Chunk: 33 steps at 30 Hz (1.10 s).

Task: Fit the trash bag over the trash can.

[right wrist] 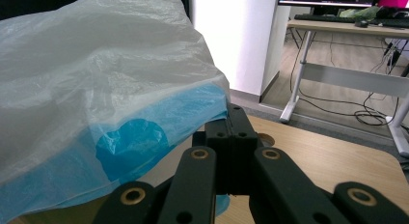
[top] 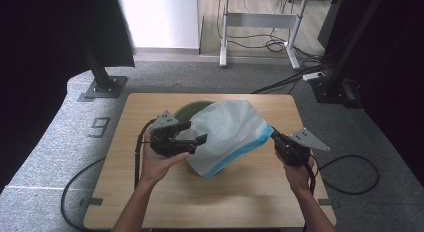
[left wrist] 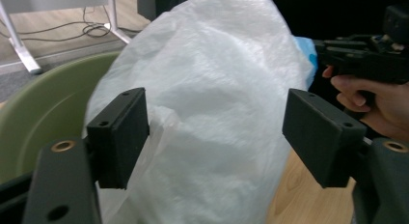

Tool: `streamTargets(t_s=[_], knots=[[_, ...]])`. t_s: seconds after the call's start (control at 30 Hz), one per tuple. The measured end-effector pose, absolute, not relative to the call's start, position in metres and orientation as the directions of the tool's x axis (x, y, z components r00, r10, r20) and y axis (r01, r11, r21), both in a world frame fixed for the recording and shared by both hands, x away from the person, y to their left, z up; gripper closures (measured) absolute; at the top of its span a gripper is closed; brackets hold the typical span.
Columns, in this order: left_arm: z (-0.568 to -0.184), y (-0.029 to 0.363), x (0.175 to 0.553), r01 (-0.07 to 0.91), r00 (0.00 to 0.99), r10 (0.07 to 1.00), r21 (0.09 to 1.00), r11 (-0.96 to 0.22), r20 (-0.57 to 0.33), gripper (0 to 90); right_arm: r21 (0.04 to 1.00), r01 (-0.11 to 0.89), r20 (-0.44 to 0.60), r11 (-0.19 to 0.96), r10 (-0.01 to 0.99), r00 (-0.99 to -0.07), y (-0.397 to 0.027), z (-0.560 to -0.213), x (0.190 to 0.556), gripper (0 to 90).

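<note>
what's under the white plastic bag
A green bin sits under the white plastic bag; its rim shows at the back left. The rest and its inside are covered.

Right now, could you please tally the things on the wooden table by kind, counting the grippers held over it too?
Plastic bags: 1, the white bag with a blue edge
Bins: 1, the green bin under the bag
Grippers: 2, the left gripper open beside the bag, the right gripper shut on the bag's blue edge
Total: 4
</note>
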<state>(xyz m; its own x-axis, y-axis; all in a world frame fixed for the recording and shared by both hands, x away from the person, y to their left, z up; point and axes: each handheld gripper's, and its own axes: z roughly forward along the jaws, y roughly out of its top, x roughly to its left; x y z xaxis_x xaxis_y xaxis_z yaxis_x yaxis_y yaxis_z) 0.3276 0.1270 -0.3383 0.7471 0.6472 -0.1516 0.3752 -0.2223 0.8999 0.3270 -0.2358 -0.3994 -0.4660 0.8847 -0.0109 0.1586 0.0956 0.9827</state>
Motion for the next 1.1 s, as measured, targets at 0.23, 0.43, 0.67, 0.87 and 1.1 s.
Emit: streamTargets(t_s=[0.23, 0.43, 0.67, 0.87, 1.1], knots=[[-0.347, 0.099, 0.327, 0.376, 0.773, 0.619, 0.886, -0.271, -0.139, 20.1, 0.982, 0.163, -0.008, 0.098, 0.879, -0.477, -0.232, -0.399, 0.327, 88.5], [-0.355, 0.082, 0.332, 0.390, 0.779, 0.615, 0.865, -0.315, -0.128, 19.2, 0.981, 0.162, -0.013, 0.106, 0.871, -0.491, -0.227, -0.398, 0.327, 88.5], [-0.360, 0.071, 0.334, 0.394, 0.743, 0.666, 0.847, -0.358, -0.064, 33.1, 0.981, 0.160, -0.018, 0.113, 0.864, -0.504, -0.222, -0.398, 0.325, 88.5], [-0.359, 0.078, 0.338, 0.393, 0.758, 0.643, 0.863, -0.317, -0.109, 71.7, 0.979, 0.162, -0.019, 0.119, 0.857, -0.516, -0.222, -0.400, 0.324, 88.5], [-0.353, 0.095, 0.345, 0.393, 0.763, 0.622, 0.890, -0.232, -0.175, 89.4, 0.976, 0.170, -0.024, 0.134, 0.846, -0.533, -0.226, -0.407, 0.324, 88.5]])
